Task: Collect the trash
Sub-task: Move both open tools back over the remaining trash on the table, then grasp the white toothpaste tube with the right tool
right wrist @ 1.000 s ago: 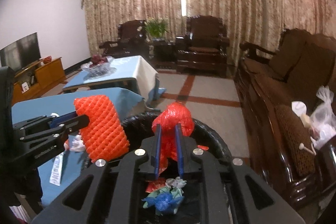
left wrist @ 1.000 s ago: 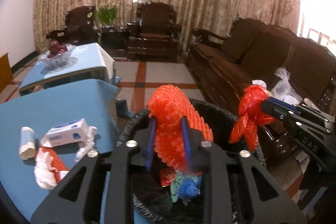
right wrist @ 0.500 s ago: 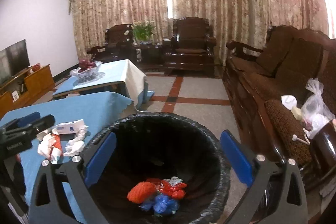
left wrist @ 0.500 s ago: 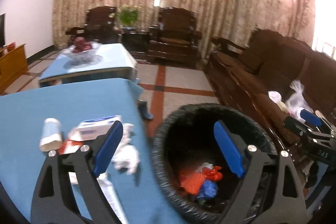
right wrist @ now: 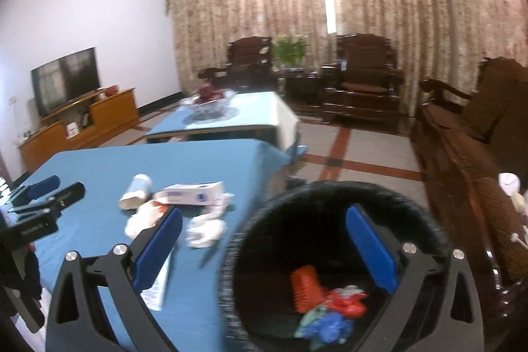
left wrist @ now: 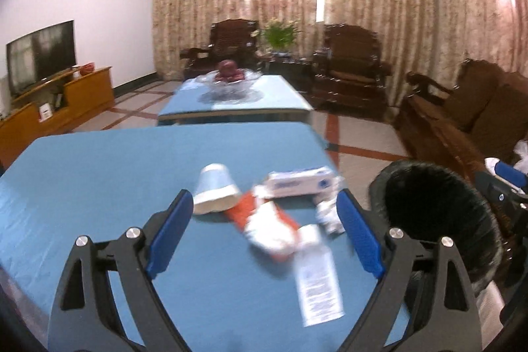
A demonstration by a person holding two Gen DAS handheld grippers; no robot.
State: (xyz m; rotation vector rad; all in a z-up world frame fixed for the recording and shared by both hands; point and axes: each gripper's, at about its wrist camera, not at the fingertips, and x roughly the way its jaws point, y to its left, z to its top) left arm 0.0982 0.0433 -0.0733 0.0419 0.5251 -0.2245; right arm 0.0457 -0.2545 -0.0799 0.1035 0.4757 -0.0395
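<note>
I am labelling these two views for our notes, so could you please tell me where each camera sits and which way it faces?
Left wrist: rides the left hand-held gripper, open over the trash on the blue table; the right hand-held gripper's tip shows at its right edge.
Right wrist: rides the right hand-held gripper, open, looking into the black bin; the left one shows at its left edge.
Shared: table, paper cup, white box, bin.

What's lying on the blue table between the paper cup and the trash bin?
In the right wrist view, a white-and-blue box and crumpled white tissue lie between the paper cup and the trash bin.
</note>
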